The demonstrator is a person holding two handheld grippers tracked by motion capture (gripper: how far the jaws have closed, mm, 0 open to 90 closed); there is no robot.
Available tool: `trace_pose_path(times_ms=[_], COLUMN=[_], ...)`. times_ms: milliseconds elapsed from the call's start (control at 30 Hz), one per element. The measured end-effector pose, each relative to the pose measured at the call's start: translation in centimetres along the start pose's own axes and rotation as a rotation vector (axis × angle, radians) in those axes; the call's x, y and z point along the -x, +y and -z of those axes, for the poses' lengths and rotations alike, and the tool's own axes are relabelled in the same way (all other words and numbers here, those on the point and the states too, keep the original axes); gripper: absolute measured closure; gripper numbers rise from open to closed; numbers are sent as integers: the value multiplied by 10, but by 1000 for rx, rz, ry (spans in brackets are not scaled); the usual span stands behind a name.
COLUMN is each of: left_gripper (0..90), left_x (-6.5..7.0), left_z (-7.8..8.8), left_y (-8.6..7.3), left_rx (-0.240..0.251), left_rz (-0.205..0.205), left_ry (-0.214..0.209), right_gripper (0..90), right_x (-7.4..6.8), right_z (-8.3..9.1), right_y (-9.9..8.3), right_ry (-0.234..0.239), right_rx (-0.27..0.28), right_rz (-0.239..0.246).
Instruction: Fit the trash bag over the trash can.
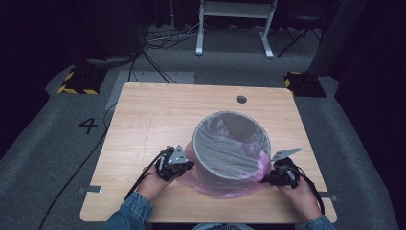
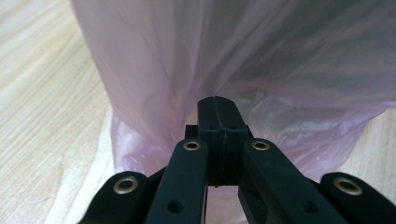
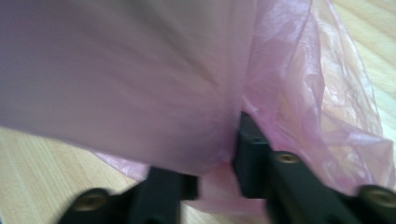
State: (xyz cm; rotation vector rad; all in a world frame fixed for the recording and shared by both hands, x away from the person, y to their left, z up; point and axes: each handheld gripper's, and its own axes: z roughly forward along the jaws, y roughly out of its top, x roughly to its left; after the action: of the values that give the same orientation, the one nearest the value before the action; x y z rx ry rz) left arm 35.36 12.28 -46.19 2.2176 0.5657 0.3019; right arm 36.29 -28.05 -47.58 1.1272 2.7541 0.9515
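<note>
A grey round bin (image 1: 231, 143) stands on the wooden table (image 1: 158, 115), lined with a pink plastic bag (image 1: 225, 189) that hangs down its outside and bunches at the base. My left gripper (image 1: 189, 165) is at the bin's lower left. In the left gripper view its jaws (image 2: 217, 109) are shut tip to tip on a pinch of the bag film (image 2: 154, 93), whose folds run to the tips. My right gripper (image 1: 265, 179) is at the bin's lower right. In the blurred right gripper view its jaws (image 3: 215, 158) stand apart with loose bag (image 3: 322, 93) between and around them.
A round cable hole (image 1: 241, 99) sits near the table's far edge. Beyond the table are a white desk frame (image 1: 234, 28), floor cables (image 1: 158, 43) and yellow-black blocks (image 1: 79, 81). Bare table lies left of and behind the bin.
</note>
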Motion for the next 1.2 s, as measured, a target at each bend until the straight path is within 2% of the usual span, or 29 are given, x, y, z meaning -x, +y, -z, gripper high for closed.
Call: trace_pose_path(times_ms=[33,100,167,267,467,700,800,1000,1133,1200], left_gripper=[885,715,611,502,467,463,463,461,460,460], left_x=[0,0,0,-1,-6,-12,-14,-21,-26,-28], left_z=[3,10,16,24,38,47,48,50,49,50], left_y=[0,-2,-4,-7,-16,-30,-35,-51,-59,-64], left_rx=[15,42,58,68,92,87,76,30,-32,-45], left_rz=[1,3,1,2,34,80,93,145,192,211], left_ry=[6,31,42,67,129,183,206,257,315,319], right_gripper=[619,550,467,407,364,351,350,333,327,327], right_x=[-1,-5,-8,-14,-29,-41,-42,-43,-49,-53], right_z=[4,13,25,46,88,122,135,149,152,152], right_y=[0,-3,-5,-8,-5,17,28,50,69,79], right_ry=[-20,-14,-21,-38,-19,-24,-33,-40,-50,-45], right_rx=[14,62,110,176,306,384,414,445,438,431], right_rz=[5,19,38,68,130,178,174,167,194,211])
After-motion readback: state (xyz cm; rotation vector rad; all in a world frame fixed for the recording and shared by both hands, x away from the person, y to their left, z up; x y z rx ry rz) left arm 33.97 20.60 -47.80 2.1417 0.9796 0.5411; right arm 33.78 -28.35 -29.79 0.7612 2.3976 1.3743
